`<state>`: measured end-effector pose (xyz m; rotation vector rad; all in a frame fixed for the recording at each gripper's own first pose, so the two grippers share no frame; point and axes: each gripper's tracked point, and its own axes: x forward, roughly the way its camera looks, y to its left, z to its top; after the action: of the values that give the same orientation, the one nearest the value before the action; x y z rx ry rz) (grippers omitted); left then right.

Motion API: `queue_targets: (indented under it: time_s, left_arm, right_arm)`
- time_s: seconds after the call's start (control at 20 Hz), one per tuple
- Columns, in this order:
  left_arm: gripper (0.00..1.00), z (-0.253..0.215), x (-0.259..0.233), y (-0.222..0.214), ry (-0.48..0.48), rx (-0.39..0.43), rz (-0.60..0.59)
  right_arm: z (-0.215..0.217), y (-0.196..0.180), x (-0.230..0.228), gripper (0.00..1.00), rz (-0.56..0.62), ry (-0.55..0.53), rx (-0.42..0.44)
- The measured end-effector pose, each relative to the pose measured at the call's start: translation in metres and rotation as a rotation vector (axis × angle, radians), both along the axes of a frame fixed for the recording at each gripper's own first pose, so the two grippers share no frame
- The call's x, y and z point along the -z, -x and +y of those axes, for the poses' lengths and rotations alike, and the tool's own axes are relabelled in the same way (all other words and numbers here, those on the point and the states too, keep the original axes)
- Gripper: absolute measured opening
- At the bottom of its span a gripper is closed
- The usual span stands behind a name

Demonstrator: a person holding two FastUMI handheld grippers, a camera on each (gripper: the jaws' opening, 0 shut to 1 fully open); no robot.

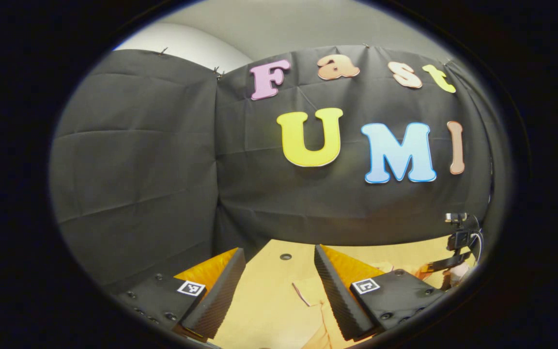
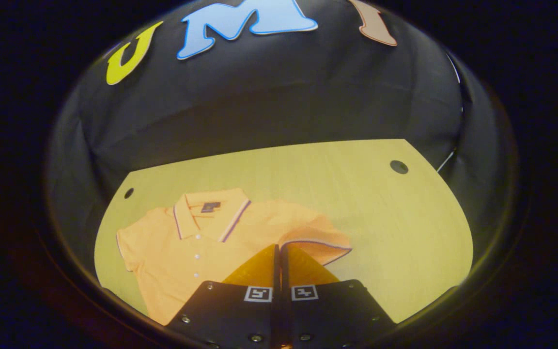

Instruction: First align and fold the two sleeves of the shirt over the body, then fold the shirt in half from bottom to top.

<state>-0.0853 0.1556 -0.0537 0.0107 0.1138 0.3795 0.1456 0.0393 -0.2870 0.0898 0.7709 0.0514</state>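
Presently: orange cotton polo shirt [image 2: 201, 247] lower centre; right tongs [image 2: 278, 252] pressed together, left tongs [image 1: 279, 286] spread; risk: sleeve [image 2: 315, 240] slips, folding askew.

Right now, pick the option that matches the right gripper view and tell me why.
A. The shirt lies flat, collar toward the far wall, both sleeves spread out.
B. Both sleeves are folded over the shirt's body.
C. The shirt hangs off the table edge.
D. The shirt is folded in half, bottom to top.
A: the shirt lies face up on the table, its sleeves out to either side; right gripper fingers together above it.
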Motion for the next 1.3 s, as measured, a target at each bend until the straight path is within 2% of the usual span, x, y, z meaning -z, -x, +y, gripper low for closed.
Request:
queue_targets:
  time_s: [0.35, 0.55, 0.8, 0.9, 0.95, 1.0, 1.05, 1.1, 1.15, 1.3]
  left_arm:
    - [0.94, 0.032, 0.005, 0.025, 0.005, -0.062, 0.007]
    - [0.94, 0.045, 0.01, 0.038, 0.012, -0.092, 0.016]
    - [0.94, 0.053, 0.019, 0.036, 0.027, -0.106, 0.029]
    - [0.94, 0.054, 0.025, 0.035, 0.041, -0.095, 0.034]
    - [0.94, 0.053, 0.028, 0.035, 0.047, -0.088, 0.038]
    - [0.94, 0.051, 0.03, 0.033, 0.05, -0.081, 0.042]
    - [0.94, 0.05, 0.034, 0.028, 0.053, -0.073, 0.049]
    - [0.94, 0.047, 0.039, 0.023, 0.056, -0.064, 0.055]
    - [0.94, 0.045, 0.043, 0.017, 0.061, -0.053, 0.061]
    - [0.94, 0.036, 0.056, -0.003, 0.077, -0.018, 0.077]
  right_arm:
    - [0.104, 0.011, -0.007, 0.0, -0.022, 0.009, -0.208]
    - [0.132, 0.023, 0.009, 0.0, 0.022, 0.028, -0.271]
    - [0.14, 0.03, 0.019, 0.0, 0.052, 0.04, -0.291]
    - [0.143, 0.032, 0.021, 0.09, 0.071, 0.016, -0.29]
    - [0.144, 0.032, 0.021, 0.22, 0.077, -0.004, -0.289]
    - [0.14, 0.028, 0.021, 0.41, 0.072, -0.003, -0.275]
    - [0.134, 0.026, 0.016, 0.65, 0.062, 0.002, -0.262]
    - [0.133, 0.026, 0.012, 0.6, 0.058, 0.0, -0.252]
    - [0.13, 0.026, 0.012, 0.63, 0.057, -0.001, -0.245]
    - [0.121, 0.024, 0.006, 0.64, 0.049, 0.005, -0.236]
